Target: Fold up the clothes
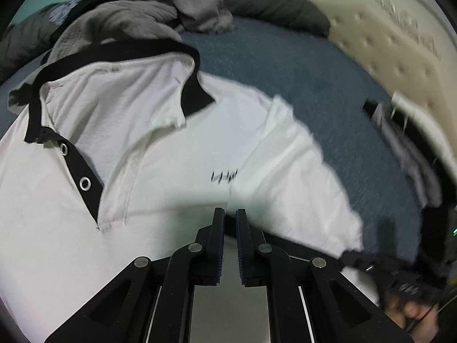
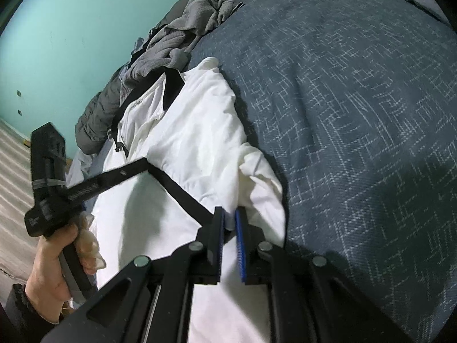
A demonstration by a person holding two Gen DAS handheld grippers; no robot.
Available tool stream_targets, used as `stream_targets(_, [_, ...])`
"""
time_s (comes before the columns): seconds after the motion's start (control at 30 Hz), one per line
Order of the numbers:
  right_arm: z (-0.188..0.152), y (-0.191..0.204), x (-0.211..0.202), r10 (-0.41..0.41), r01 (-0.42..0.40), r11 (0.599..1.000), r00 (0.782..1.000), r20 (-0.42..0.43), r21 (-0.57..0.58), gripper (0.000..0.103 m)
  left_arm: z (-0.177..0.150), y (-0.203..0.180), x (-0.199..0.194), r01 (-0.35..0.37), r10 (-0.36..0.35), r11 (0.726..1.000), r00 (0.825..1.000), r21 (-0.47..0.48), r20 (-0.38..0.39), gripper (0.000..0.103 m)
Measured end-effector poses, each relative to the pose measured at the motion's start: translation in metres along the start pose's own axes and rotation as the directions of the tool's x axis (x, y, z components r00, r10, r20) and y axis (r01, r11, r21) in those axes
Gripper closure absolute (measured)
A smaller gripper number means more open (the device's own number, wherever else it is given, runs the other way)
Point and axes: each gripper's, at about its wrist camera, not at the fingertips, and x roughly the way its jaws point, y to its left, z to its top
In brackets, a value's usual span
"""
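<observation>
On the dark blue woven bedspread (image 2: 357, 114) a white polo shirt with black collar and placket (image 1: 171, 148) lies spread face up, its collar toward the heap of grey crumpled garments (image 1: 148, 14) at the far side, probably so its sleeves can be turned in. The right gripper (image 2: 230, 215) has its fingers drawn nearly together at the black-trimmed sleeve edge, seemingly pinching the trim there, though whether cloth truly sits between them is hard to tell. The left gripper (image 1: 230, 214) hovers over the chest with a narrow gap and nothing visibly caught. The shirt's hem is cut off below, and the right-hand edge of the left view is blurred.
</observation>
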Motion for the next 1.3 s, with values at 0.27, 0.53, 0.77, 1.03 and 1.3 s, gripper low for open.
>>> stream_targets(0.27, [0.006, 0.000, -0.031, 0.002, -0.003, 1.000, 0.992, 0.125, 0.007, 0.093, -0.001, 0.000, 0.005, -0.022, 0.022, 1.000, 1.000, 0.004, 0.001, 0.095])
stream_targets(0.53, [0.014, -0.012, -0.044, -0.021, 0.011, 0.999, 0.978, 0.207, 0.048, 0.067, 0.040, 0.001, -0.013, -0.004, 0.007, 0.999, 0.997, -0.045, 0.079, 0.058])
stream_targets(0.77, [0.020, -0.011, -0.017, -0.044, 0.041, 0.999, 0.987, 0.154, 0.021, 0.071, 0.089, -0.021, 0.020, 0.067, -0.064, 0.996, 0.997, -0.056, 0.050, 0.058])
stream_targets(1.03, [0.019, -0.012, -0.013, -0.035, 0.034, 0.999, 0.990, 0.137, 0.009, 0.098, 0.125, -0.038, 0.064, 0.074, -0.074, 0.996, 0.997, -0.058, 0.003, 0.059])
stream_targets(1.3, [0.016, -0.018, -0.018, -0.041, 0.040, 0.999, 0.990, 0.138, 0.011, 0.101, 0.134, -0.039, 0.085, 0.102, -0.103, 0.991, 0.995, -0.087, -0.007, 0.102])
